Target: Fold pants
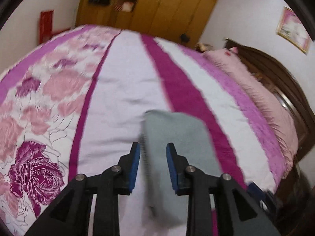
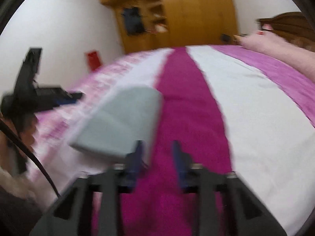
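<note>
no readable text, labels or numbers anywhere

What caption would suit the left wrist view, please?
Left gripper, fingers apart, over folded grey pants on a floral bedspread.

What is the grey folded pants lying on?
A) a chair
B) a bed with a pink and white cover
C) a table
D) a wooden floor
B: the folded grey pants lie flat on the bed cover, which has white and magenta stripes, with a pink pillow at the head of the bed.
</note>
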`<state>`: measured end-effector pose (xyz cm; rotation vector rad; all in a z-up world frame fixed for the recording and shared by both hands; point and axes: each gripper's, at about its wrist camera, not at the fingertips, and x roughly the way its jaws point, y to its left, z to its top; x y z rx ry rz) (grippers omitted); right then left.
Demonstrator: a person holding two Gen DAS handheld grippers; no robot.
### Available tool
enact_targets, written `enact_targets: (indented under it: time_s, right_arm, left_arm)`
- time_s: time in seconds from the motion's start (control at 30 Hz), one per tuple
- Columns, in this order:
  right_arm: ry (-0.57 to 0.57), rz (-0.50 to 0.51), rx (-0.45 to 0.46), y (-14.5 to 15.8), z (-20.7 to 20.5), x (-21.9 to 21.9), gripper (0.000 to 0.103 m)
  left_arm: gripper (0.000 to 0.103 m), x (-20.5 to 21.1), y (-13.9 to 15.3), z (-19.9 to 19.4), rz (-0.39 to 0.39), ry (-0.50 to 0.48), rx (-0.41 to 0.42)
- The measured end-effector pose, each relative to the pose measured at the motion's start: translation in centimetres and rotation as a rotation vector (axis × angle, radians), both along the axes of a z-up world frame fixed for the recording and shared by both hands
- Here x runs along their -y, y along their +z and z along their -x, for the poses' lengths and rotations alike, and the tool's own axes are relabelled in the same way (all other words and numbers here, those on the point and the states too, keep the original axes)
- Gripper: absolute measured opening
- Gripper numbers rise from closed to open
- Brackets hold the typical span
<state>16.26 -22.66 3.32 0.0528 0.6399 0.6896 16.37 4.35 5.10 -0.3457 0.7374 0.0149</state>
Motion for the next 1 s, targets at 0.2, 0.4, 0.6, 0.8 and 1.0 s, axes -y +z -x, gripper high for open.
enact_targets:
  time_s: [0.2,0.4,0.6,0.8,1.0]
  right_arm:
    - [0.178,0.012,-0.110,-2.7,-2.5,-4.9,0.001]
    - [0.160,0.019,-0.169,-6.0,-2.8,-4.9,0.000]
    - [0.180,-0.012,-0.145,-2.5,-4.2,-4.8,0.000]
    - [0.129,0.018,-0.223,-4.6,-8.1,-5.0,0.000]
    - [0.136,0.034,-0.216,-3.3,-8.6,-5.7,0.000]
  left_arm:
    - [0.012,5.3,-1.2,1.0,-0.045,-0.108,-0.036]
    - [0.003,5.8,-6.7,0.1,-0.046,-0.102,-0.151]
    - [0.003,5.3,-5.0,-0.2,-0.076,-0.111,-0.126]
    - [0.003,4.3,-4.8,-2.9,-0.107,-0.097,-0.127]
    - [0.004,3.5,-5.6,-3.7,-0.090,-0.114,-0.169]
